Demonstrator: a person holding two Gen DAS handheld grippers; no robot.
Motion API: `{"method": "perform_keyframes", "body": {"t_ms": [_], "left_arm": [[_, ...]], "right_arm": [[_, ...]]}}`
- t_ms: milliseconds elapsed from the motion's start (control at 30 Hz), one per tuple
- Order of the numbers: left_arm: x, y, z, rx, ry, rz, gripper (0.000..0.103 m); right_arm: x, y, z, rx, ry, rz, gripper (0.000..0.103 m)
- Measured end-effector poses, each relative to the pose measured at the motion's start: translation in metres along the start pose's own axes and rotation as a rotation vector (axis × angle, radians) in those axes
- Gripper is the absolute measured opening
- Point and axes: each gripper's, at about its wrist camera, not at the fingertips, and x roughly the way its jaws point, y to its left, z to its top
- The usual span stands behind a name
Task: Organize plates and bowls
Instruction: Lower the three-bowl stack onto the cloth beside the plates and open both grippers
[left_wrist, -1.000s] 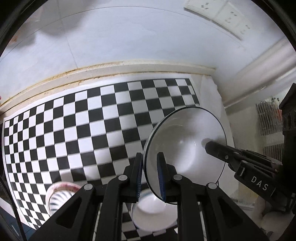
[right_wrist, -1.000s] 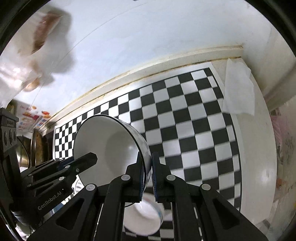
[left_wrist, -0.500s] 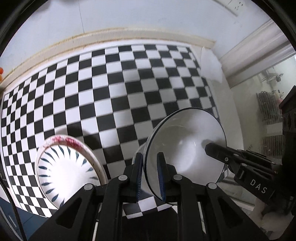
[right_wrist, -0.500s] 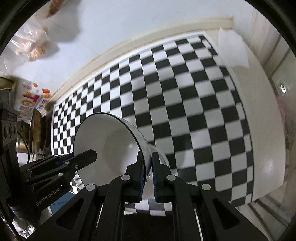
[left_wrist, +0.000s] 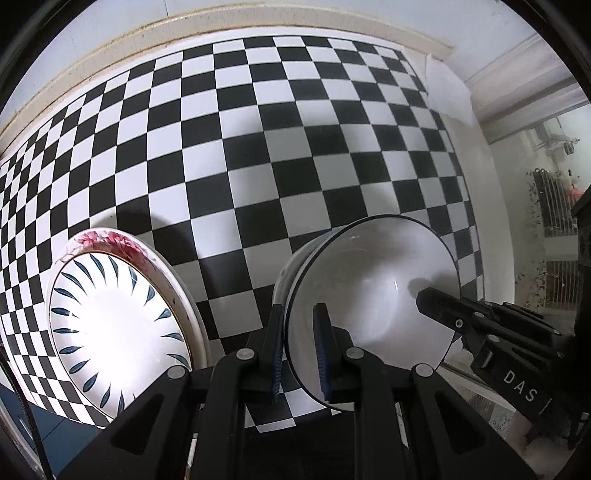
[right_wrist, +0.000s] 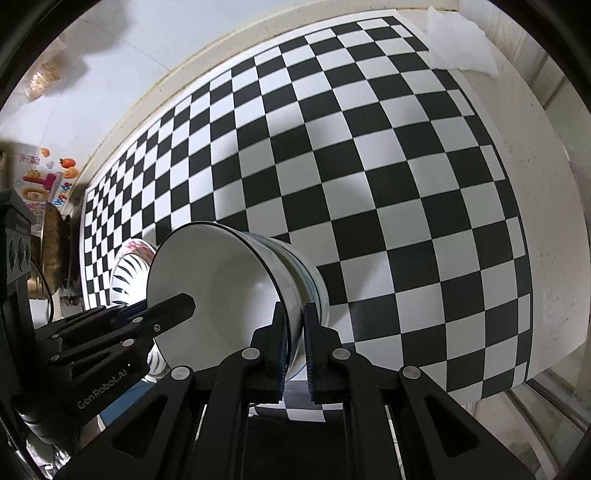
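Both grippers were clamped on the same white bowl (left_wrist: 373, 291), one on each side of its dark-edged rim. The left gripper (left_wrist: 298, 350) had its fingers pinching the rim, one blue pad inside the bowl and one outside. The right gripper (right_wrist: 294, 350) was doing the same on the opposite edge, fingers nearly pressed together with just the bowl wall between them. The bowl was tipped on its side, open face turned toward the left gripper's camera, and it looked nested into another bowl (right_wrist: 314, 284) behind it. That was all low over the checkered mat (left_wrist: 258, 147). Out past the left gripper's left finger sat the plate stack (left_wrist: 122, 325), a blue-leaf plate on a pink-flowered one, near the bowl but not touching.
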Motion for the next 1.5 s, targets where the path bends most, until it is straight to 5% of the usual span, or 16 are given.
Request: {"method": "perform_keyframes", "body": {"t_ms": [1000,1367,1500], "left_arm": [[0.002,-0.004,-0.006,-0.021,0.006,0.044,0.015],[-0.033,-0.008,-0.021,0.003,-0.066,0.079,0.015],[-0.060,-0.009,-0.035,0.014,-0.131,0.097,0.019]], "right_arm": [[0.004,0.005,0.003,-0.026,0.041,-0.031,0.015],[-0.024,0.010,-0.010,-0.065,-0.009,-0.038,0.015],[-0.049,0.021,-0.024,-0.110,-0.059,-0.075,0.036]]}}
